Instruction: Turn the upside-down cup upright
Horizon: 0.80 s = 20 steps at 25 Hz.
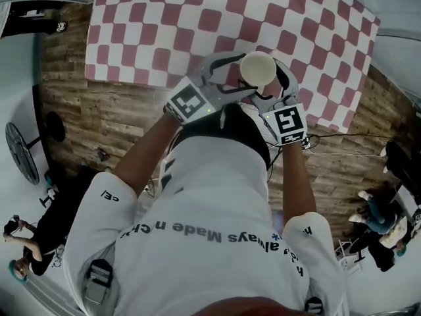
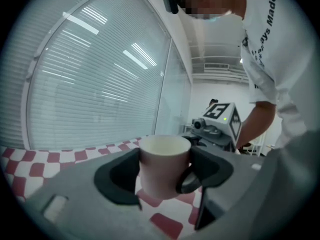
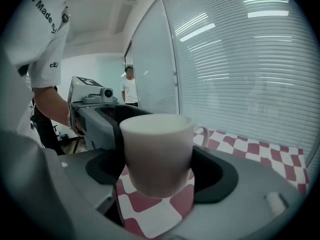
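A cream mug (image 1: pixel 258 71) hangs mouth-up above the red-and-white checked tablecloth (image 1: pixel 158 18), just past the table's near edge. My left gripper (image 1: pixel 231 79) reaches it from the left and my right gripper (image 1: pixel 275 87) from the right, so both hold it at once. In the left gripper view the mug (image 2: pixel 162 166) fills the gap between the black pads (image 2: pixel 121 176), with its handle on the right. In the right gripper view the same mug (image 3: pixel 157 154) sits between the pads (image 3: pixel 212 176), and its base is off the cloth. The jaws of both stand wide and closed on the mug's sides.
The table stands on a wooden floor (image 1: pixel 99 110). A floor fan (image 1: pixel 20 151) is at the left, and bystanders stand at the lower left (image 1: pixel 26 252) and lower right (image 1: pixel 378 216). Glass walls with blinds (image 2: pixel 90 84) run behind the table.
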### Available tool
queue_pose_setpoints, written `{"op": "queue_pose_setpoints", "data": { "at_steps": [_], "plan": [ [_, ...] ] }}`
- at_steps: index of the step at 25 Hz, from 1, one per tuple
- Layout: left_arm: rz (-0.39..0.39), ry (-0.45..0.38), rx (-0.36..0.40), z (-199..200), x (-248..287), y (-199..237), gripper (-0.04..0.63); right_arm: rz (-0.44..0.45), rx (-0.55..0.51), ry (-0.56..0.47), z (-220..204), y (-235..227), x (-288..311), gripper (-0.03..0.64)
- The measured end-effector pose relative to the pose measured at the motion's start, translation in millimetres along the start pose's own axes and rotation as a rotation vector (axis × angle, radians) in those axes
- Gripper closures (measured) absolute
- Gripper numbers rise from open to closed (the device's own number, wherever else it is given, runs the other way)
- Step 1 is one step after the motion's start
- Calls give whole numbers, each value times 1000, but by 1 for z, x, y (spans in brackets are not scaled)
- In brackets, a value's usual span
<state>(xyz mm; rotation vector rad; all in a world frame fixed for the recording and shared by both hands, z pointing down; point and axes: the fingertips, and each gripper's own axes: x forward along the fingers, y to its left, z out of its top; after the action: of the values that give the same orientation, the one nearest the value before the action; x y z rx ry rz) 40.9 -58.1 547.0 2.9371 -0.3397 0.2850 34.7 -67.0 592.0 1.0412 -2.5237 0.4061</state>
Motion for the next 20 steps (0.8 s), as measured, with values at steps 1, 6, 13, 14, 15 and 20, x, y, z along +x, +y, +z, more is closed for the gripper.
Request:
{"op": "queue_pose_setpoints", "data": {
  "at_steps": [1, 6, 13, 14, 15, 20],
  "plan": [
    [3, 6, -6, -8, 1, 1, 270, 2, 0, 8, -7, 0, 4, 206],
    [12, 32, -18, -43, 9, 10, 272, -3, -2, 35, -39, -6, 22, 207],
    [27, 81, -19, -94, 22, 21, 275, -8, -7, 71, -85, -15, 48, 209],
    [29, 90, -15, -101, 24, 22, 275, -12, -10, 75, -92, -17, 51, 209],
    [32, 97, -12, -107, 26, 23, 276, -14, -12, 78, -98, -19, 54, 209],
    [48, 135, 0, -130, 28, 23, 276, -20, -17, 91, -119, -17, 62, 210]
  ]
}}
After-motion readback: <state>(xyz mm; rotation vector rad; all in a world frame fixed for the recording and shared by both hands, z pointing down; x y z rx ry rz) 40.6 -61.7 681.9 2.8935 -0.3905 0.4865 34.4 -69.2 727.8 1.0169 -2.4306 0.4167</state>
